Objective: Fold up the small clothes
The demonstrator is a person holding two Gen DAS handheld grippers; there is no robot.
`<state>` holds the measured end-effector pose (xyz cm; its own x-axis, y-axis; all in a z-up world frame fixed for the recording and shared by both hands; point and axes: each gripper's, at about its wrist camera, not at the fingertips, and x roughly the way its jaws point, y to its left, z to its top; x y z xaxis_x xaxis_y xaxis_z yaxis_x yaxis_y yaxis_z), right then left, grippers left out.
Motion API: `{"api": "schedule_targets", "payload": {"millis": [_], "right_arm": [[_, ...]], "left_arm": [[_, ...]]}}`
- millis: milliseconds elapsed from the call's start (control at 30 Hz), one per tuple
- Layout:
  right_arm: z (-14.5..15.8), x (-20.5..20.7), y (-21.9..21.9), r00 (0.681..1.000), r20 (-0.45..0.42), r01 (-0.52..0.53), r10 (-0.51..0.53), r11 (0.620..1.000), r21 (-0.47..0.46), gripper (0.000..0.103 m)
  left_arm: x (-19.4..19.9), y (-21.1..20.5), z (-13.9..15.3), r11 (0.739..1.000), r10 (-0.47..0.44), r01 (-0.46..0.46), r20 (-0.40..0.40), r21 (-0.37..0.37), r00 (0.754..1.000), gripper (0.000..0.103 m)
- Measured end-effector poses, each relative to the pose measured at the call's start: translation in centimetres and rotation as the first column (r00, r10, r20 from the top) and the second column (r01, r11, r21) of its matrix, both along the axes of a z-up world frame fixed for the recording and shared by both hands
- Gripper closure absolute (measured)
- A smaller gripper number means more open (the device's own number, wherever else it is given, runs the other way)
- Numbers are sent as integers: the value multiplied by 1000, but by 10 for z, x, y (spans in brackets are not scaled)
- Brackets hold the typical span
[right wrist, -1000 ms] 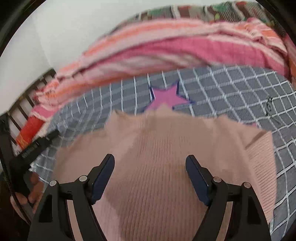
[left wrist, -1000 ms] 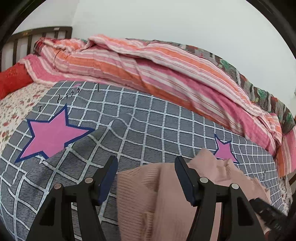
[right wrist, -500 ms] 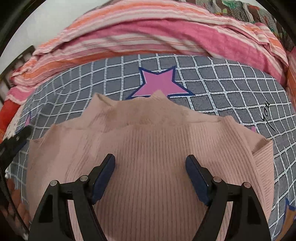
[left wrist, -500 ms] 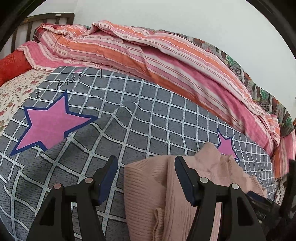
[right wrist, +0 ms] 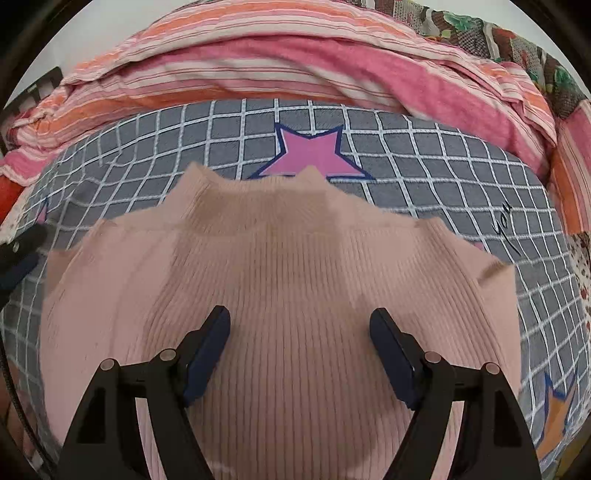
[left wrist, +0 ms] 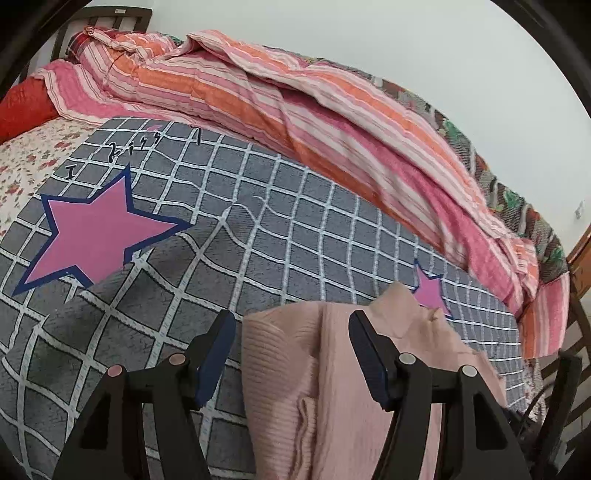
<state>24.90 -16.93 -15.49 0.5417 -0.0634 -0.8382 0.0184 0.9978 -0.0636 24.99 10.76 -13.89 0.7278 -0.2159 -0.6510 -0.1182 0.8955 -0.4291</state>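
Note:
A pale pink ribbed knit garment (right wrist: 288,280) lies spread on a grey checked blanket (right wrist: 443,162) with pink stars. My right gripper (right wrist: 300,317) hovers over the garment's middle, open, with only the flat knit seen between its fingers. In the left wrist view the same garment (left wrist: 325,354) shows a folded left edge. My left gripper (left wrist: 291,325) stands open astride that edge, and its pads do not press the cloth. The left gripper's tip (right wrist: 22,251) shows dark at the far left of the right wrist view.
A bunched pink and orange striped quilt (left wrist: 295,110) runs along the far side of the bed. A red pillow (left wrist: 22,107) and a dark wooden headboard (left wrist: 110,18) sit at the far left. A floral sheet (left wrist: 26,162) shows beside the blanket.
Both views have tilted downward: the blanket and garment fill more of each picture. The right gripper has shifted across the garment. Both pairs of jaws keep the same width.

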Motion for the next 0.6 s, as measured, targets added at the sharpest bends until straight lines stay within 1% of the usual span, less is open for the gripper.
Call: {"api": "schedule_targets", "payload": {"millis": [133,267,300,367,433,500,600], "right_arm": [[0,-29,-4,1000,4,2,-2,1000,-16,26],[0,-59,-2,999,36,-7,8,999,-33,26],[0,-68,-1,999,53,-9,11,999,-40,26],[-1,-79,1,998,58,-19,22,999,-49,26],[-8,-93,1,999,32,-34,35,999,-31,26],[-16,-108,0,999,18,-36,37,999,-29,26],[-22,-131,-5,999,19,-42,42,999,-4,26]], "left_arm": [[-11,-6,6,1000,-28,28,32,-7,999,41],[-23,-17,5,998,-67,67,49,-15,997,41],[-29,-20,4,996,-85,87,57,-35,995,41],[-38,-22,3,990,-109,115,79,-78,991,41],[-52,-22,2,984,-124,135,105,-116,987,41],[-66,-23,1,983,-128,143,121,-117,984,40],[-82,-23,-7,984,-132,143,109,-102,985,39]]}}
